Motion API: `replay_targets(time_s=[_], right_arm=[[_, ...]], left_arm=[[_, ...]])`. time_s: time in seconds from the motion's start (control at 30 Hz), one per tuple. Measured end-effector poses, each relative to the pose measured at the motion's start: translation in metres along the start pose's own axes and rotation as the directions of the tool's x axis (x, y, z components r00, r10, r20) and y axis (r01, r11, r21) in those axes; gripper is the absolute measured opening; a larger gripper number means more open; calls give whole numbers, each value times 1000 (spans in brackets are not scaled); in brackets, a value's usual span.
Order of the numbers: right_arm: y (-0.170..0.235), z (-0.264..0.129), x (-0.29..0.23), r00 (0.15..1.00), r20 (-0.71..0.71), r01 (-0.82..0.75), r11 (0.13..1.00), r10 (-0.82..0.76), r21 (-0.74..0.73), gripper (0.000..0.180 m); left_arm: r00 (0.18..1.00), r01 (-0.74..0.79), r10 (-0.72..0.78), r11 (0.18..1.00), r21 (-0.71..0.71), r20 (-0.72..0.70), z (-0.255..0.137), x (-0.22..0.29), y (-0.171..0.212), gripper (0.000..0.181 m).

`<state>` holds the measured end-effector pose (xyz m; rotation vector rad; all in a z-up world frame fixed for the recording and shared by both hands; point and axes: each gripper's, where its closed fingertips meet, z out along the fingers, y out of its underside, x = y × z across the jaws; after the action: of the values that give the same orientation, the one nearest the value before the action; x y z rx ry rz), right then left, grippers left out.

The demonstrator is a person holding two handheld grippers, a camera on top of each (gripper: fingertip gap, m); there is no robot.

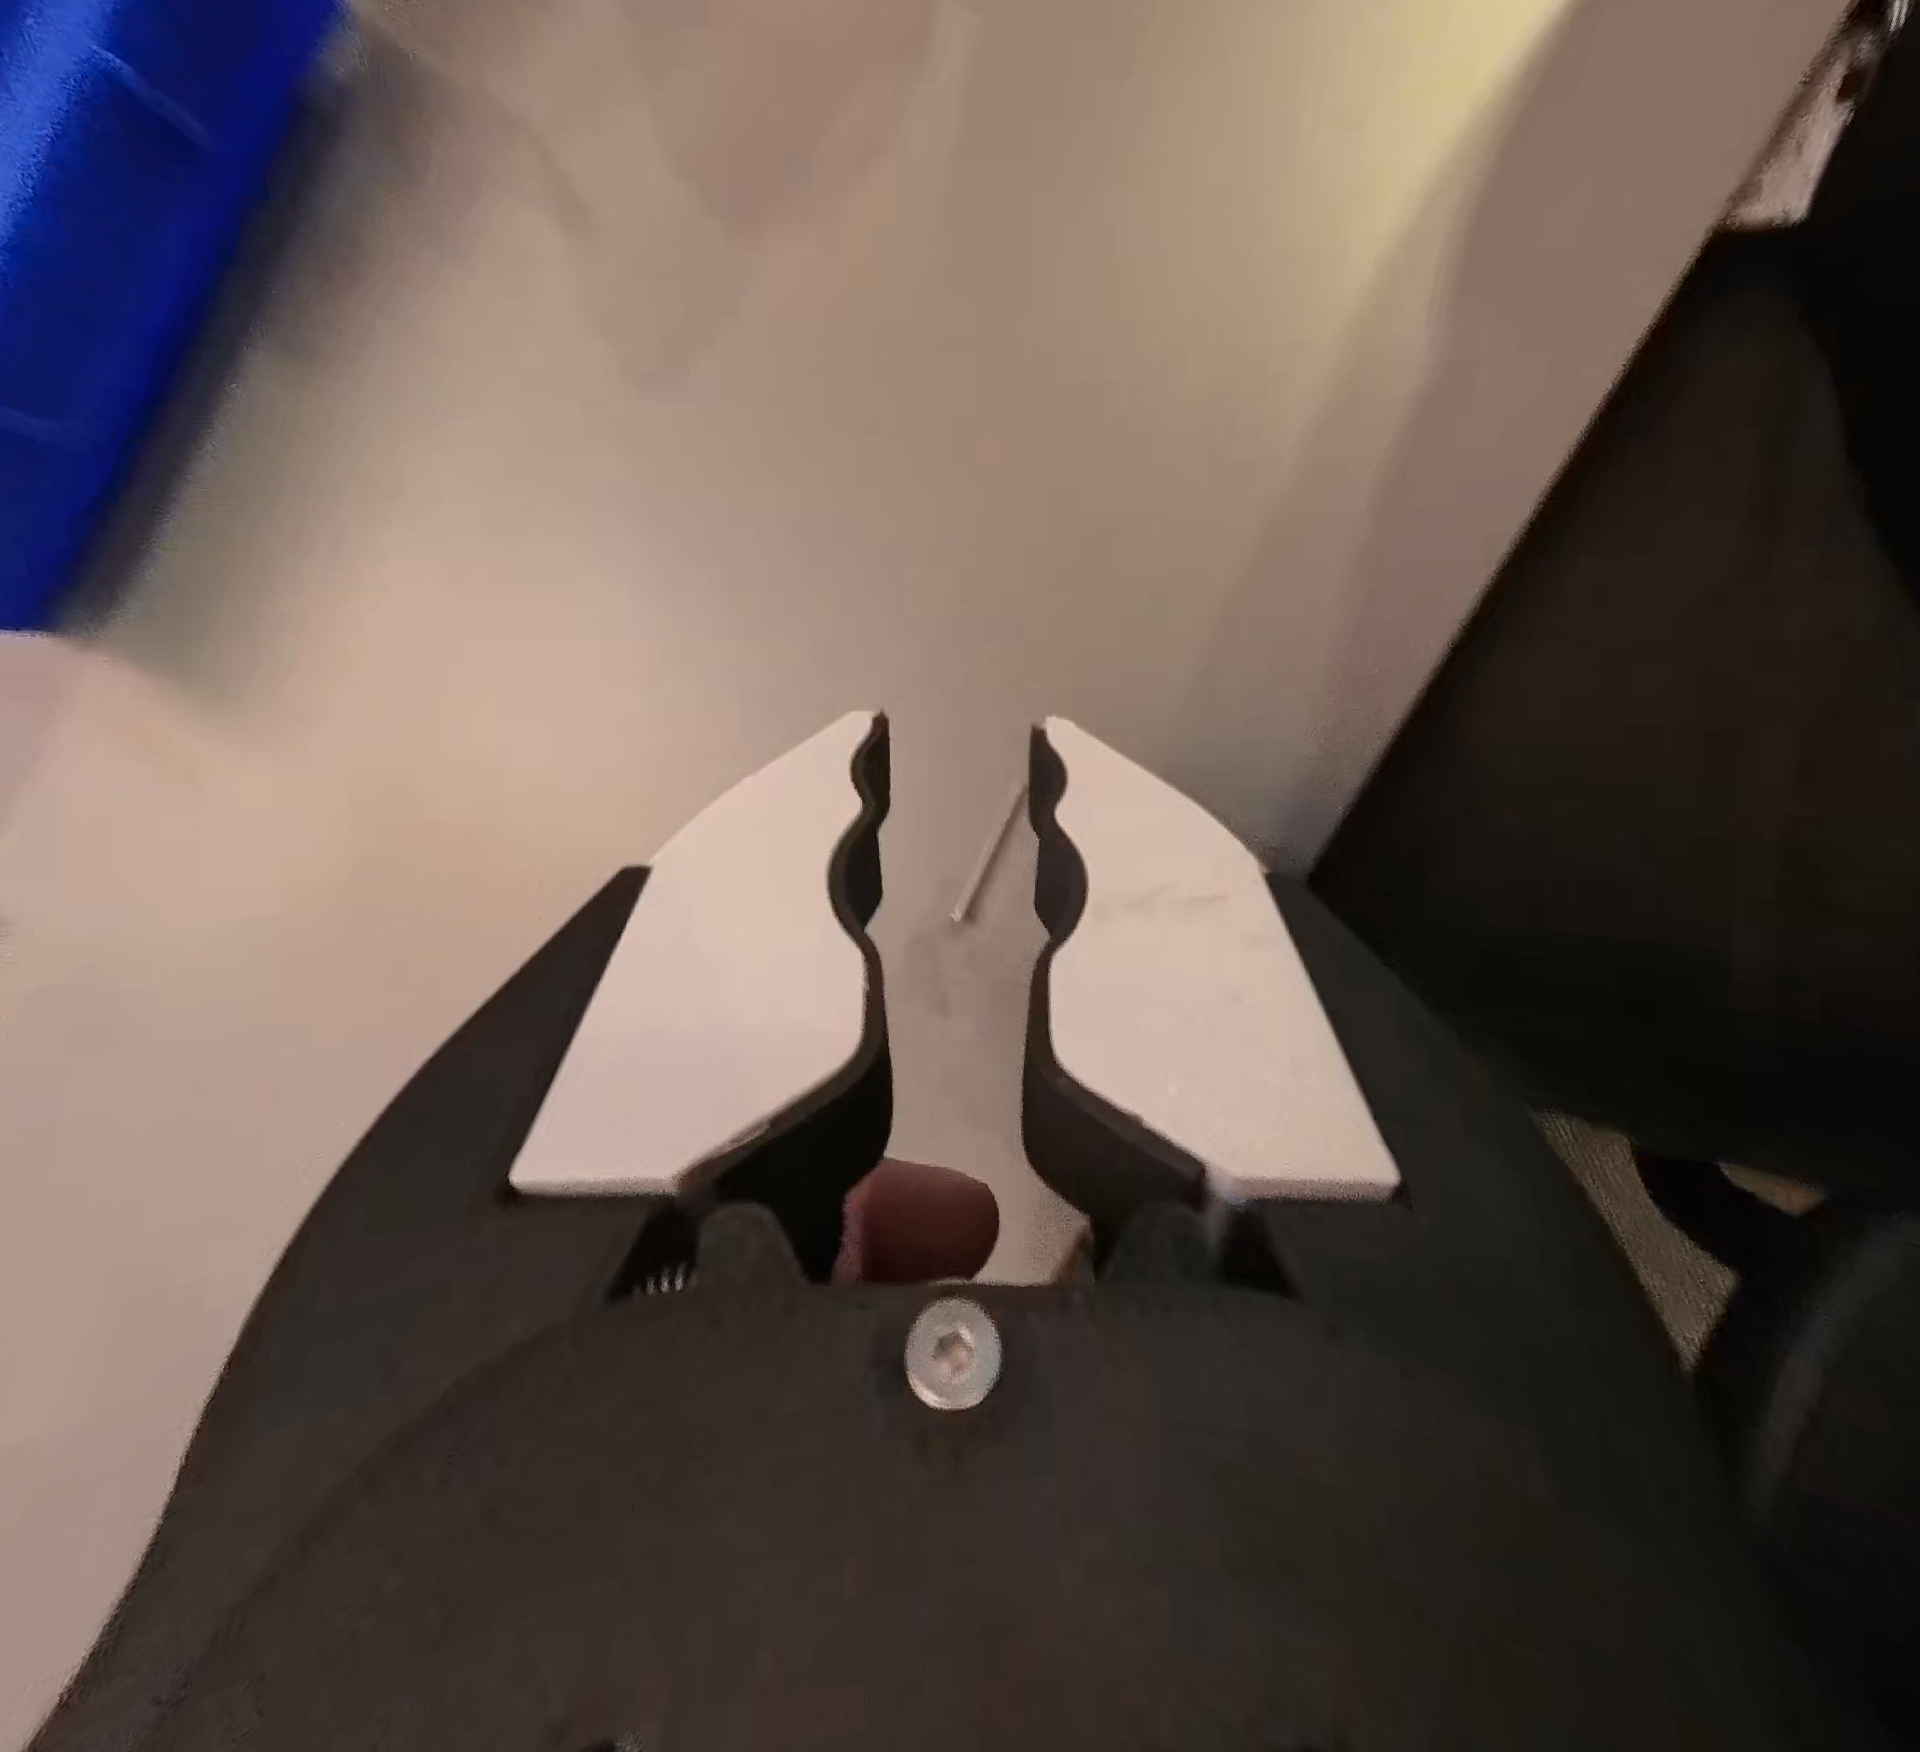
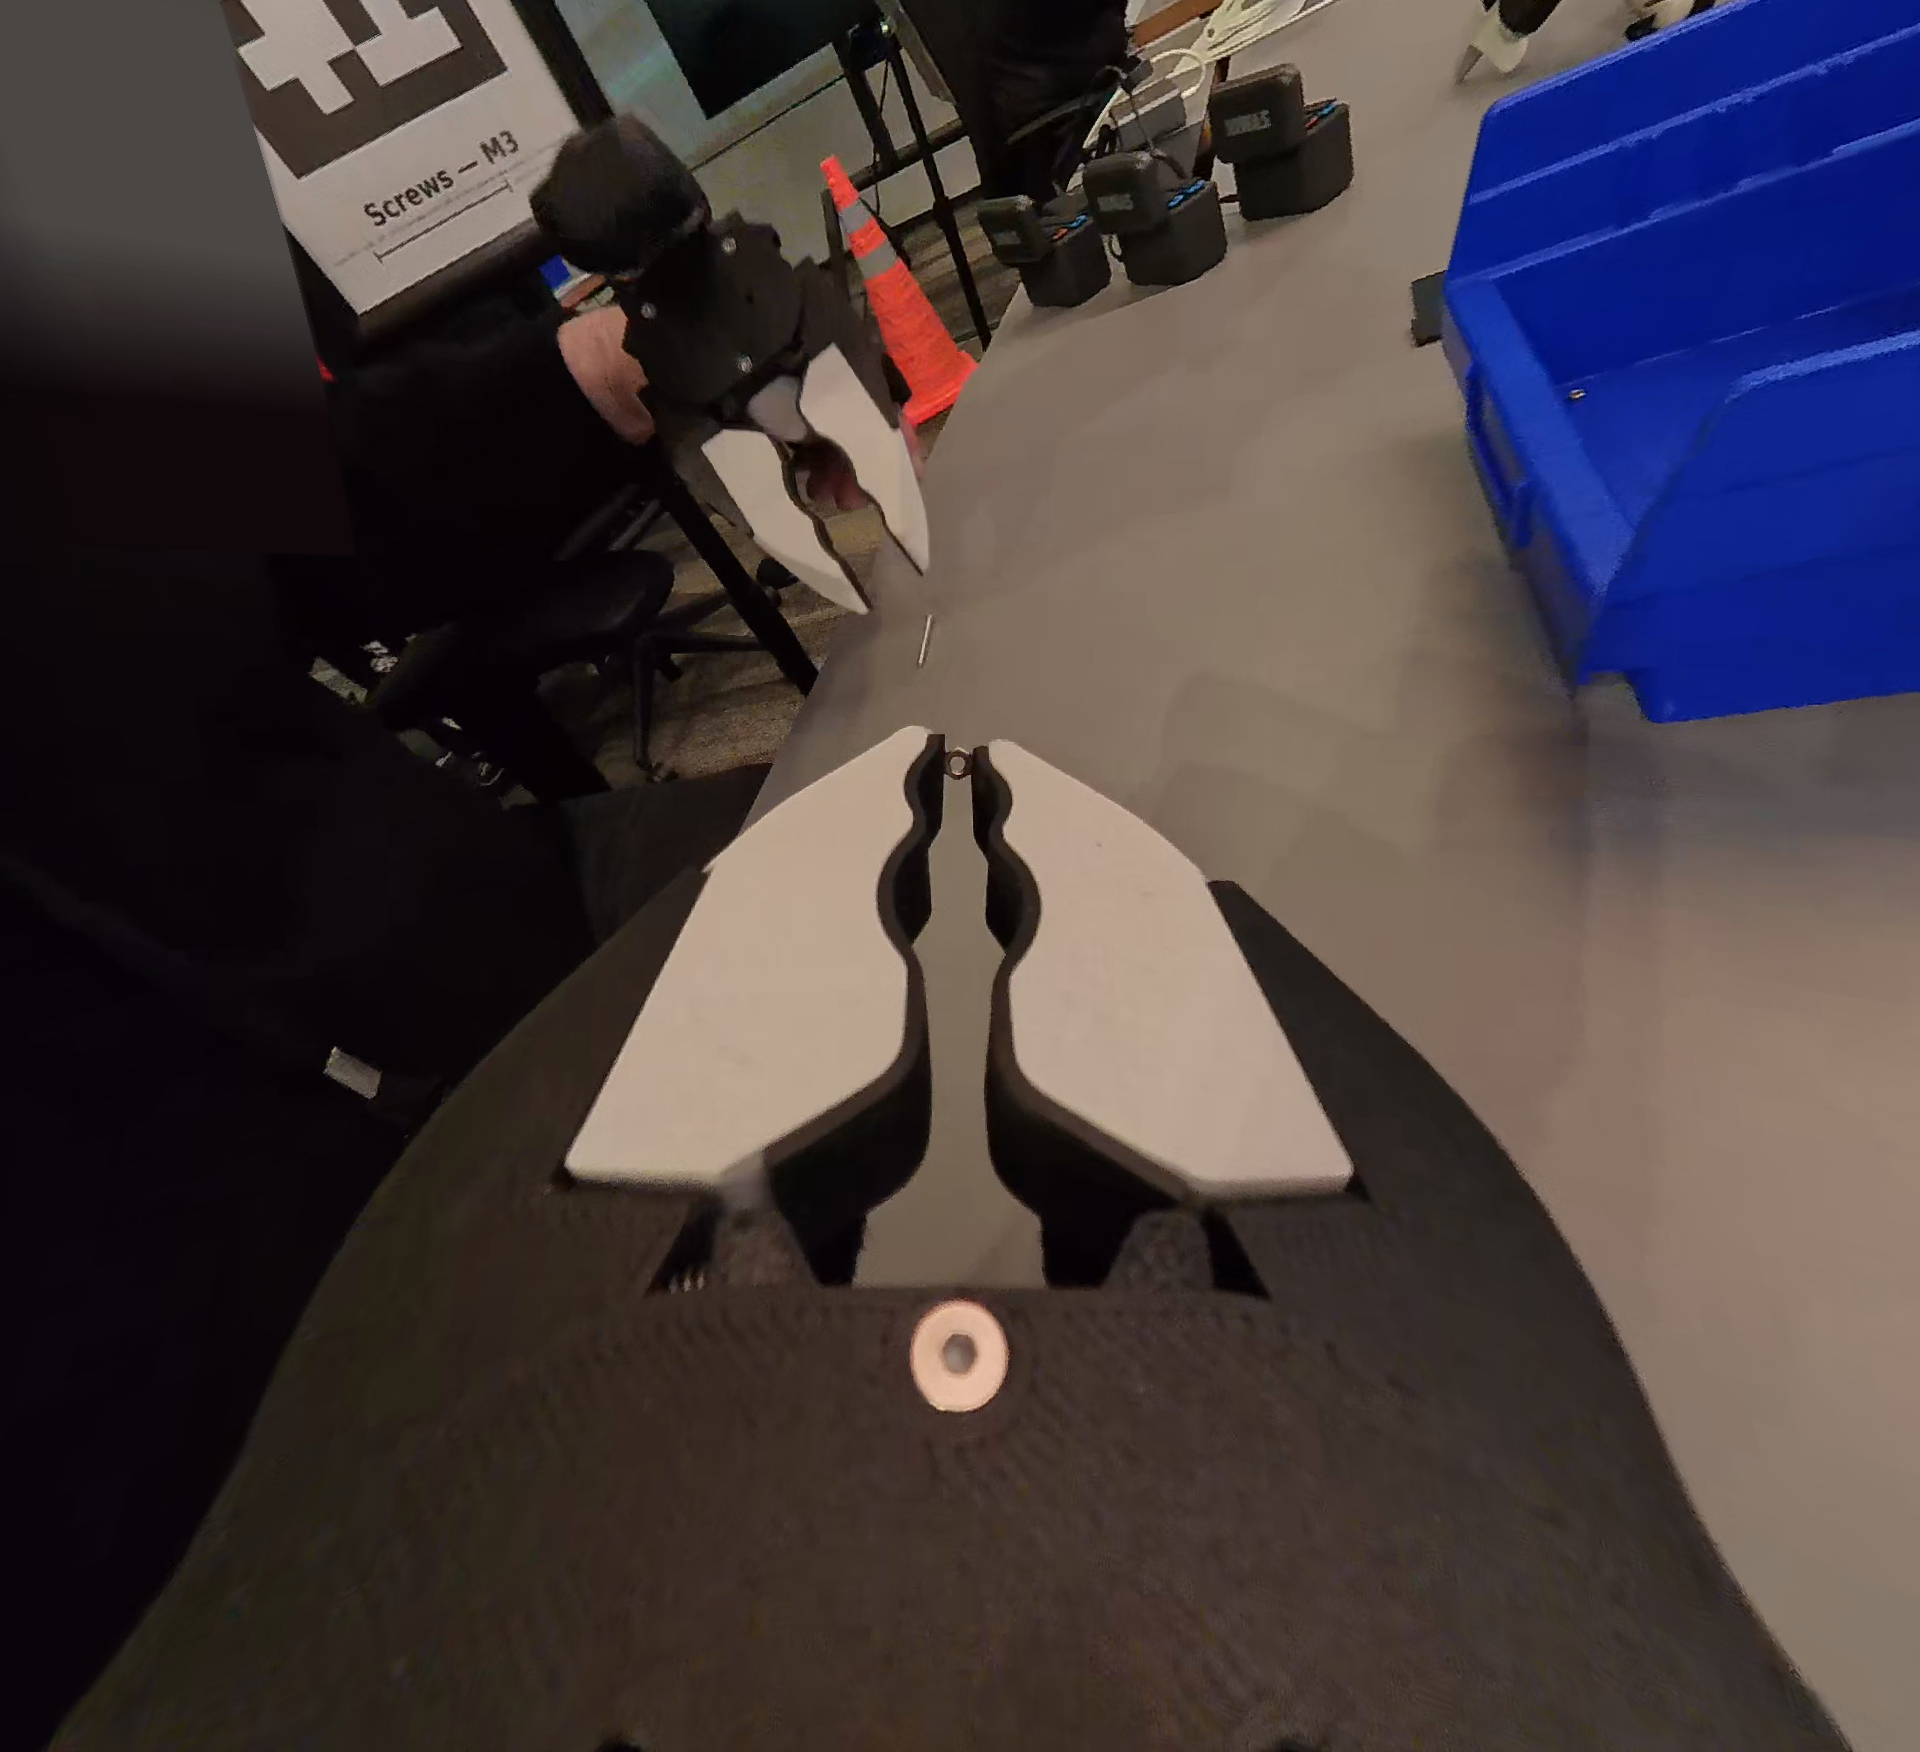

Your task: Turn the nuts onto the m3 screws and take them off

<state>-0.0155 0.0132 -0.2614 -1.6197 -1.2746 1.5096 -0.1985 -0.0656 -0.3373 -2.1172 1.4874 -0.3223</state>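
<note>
The grey table (image 2: pixel 1299 507) fills most of the room, with blue bins (image 2: pixel 1704 372) along its far side. The left gripper (image 2: pixel 894 585) hangs at the near edge, its jaws parted and empty, tips just above the screw (image 2: pixel 924 640). That thin pin lies flat on the bare top, near the edge. The right gripper (image 2: pixel 957 752) is clenched on a tiny nut (image 2: pixel 956 763) at its very tips. Both parts look light, hard and slick. The screw would likely roll or skid, so pinching it across the shank seems wisest.
</note>
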Motion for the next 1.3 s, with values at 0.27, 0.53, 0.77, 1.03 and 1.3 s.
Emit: replay_targets(time_s=[0.27,0.53,0.77,1.03,1.3], right_arm=[[3,9,-9,1000,19,1,1000,-1,-20,5],[11,15,-4,999,30,-23,999,24,-29,5],[11,18,-3,999,25,29,999,-28,-40,5],[16,22,-2,995,3,102,991,-102,-90,5],[13,27,-3,970,-31,238,966,-242,-105,5]], left_arm=[[999,-41,34,983,-177,-41,11,15,51,17],[997,-17,9,995,-102,-83,19,22,48,2],[998,15,-17,999,-38,-53,25,13,38,1],[999,27,-25,997,72,-33,29,1,8,1],[997,74,-59,952,298,-58,30,-7,-55,1]])
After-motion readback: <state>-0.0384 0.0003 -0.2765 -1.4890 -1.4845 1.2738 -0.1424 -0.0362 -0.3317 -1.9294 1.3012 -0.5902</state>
